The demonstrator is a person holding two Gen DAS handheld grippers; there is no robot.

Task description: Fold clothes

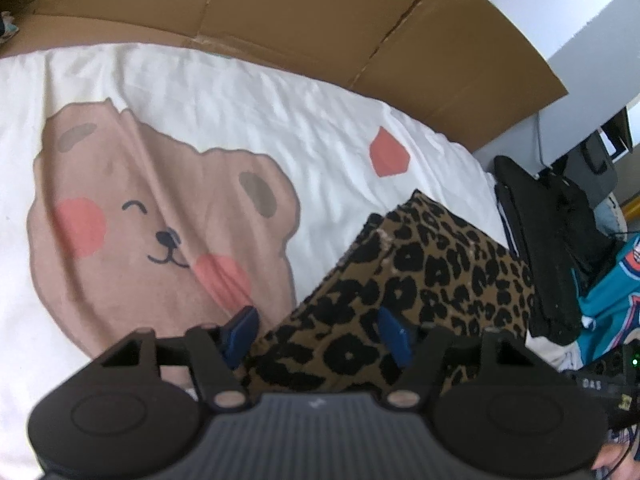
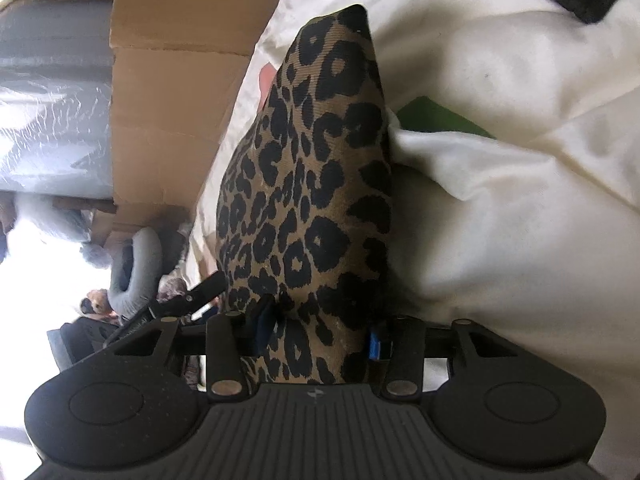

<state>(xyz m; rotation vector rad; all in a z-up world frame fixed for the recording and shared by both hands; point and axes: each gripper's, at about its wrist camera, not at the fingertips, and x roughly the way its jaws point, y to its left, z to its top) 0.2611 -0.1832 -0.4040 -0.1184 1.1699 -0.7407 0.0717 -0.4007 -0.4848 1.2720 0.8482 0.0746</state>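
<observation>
A folded leopard-print garment (image 1: pixel 420 280) lies on the white bear-print sheet (image 1: pixel 200 112), its near end reaching in between the blue pads (image 1: pixel 240 332) of my left gripper (image 1: pixel 317 333). The left pad sits against the garment's shaded side and the right pad presses into the cloth, which runs on past it. In the right wrist view, which is rolled sideways, the same leopard-print garment (image 2: pixel 312 168) passes between the pads (image 2: pixel 264 324) of my right gripper (image 2: pixel 322 334). Both pads squeeze the cloth.
Brown cardboard (image 1: pixel 280 8) stands along the far side of the bed. A black clothes pile (image 1: pixel 552 248) and a teal jersey (image 1: pixel 616 296) lie at the right. The white bedding (image 2: pixel 500 200) bunches up beside the garment, with a green patch (image 2: pixel 436 118) showing.
</observation>
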